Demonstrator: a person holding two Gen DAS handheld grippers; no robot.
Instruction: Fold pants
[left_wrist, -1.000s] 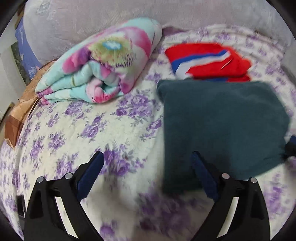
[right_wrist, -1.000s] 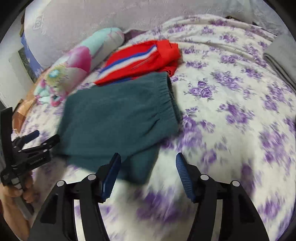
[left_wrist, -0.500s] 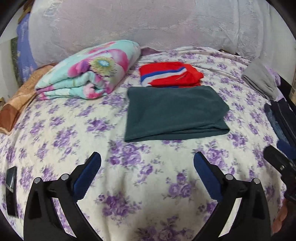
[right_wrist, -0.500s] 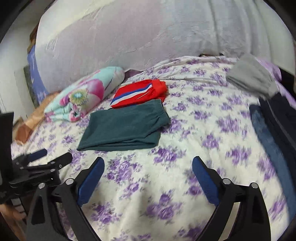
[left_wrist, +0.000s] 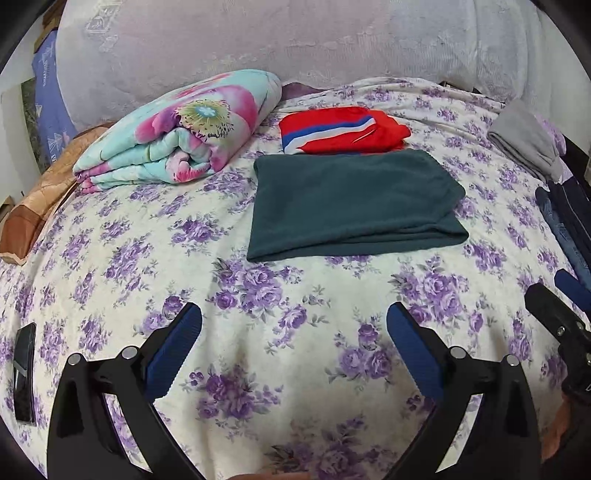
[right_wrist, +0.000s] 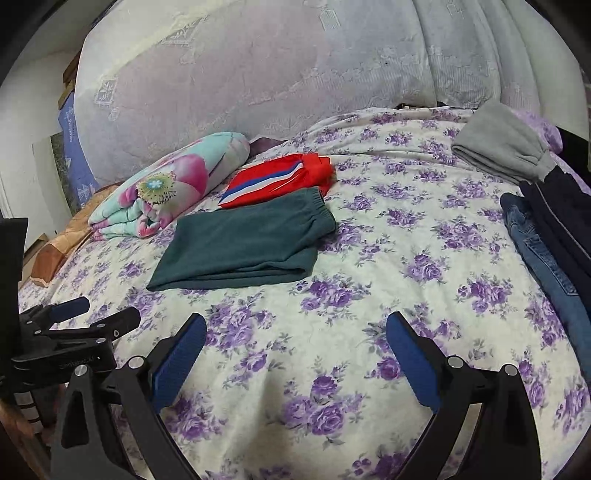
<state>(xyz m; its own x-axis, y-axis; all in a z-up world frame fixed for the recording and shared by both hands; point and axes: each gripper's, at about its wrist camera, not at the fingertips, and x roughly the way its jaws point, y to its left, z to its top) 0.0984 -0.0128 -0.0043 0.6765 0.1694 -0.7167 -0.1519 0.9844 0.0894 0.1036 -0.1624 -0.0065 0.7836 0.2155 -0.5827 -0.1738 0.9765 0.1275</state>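
teal pants (left_wrist: 351, 199) lie folded on the purple-flowered bed (left_wrist: 258, 295), touching red striped shorts (left_wrist: 340, 129) behind them. left tongs (left_wrist: 293, 343) and right tongs (right_wrist: 295, 350) hover released, grasping nothing; no readable writing.

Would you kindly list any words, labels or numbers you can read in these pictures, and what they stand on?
No text can be read for certain.
Left claw: embossed lettering on its black body, too faint to read.
Blue poster by the wall: white marks, too blurred.
Red striped pants: stripes only, no lettering.
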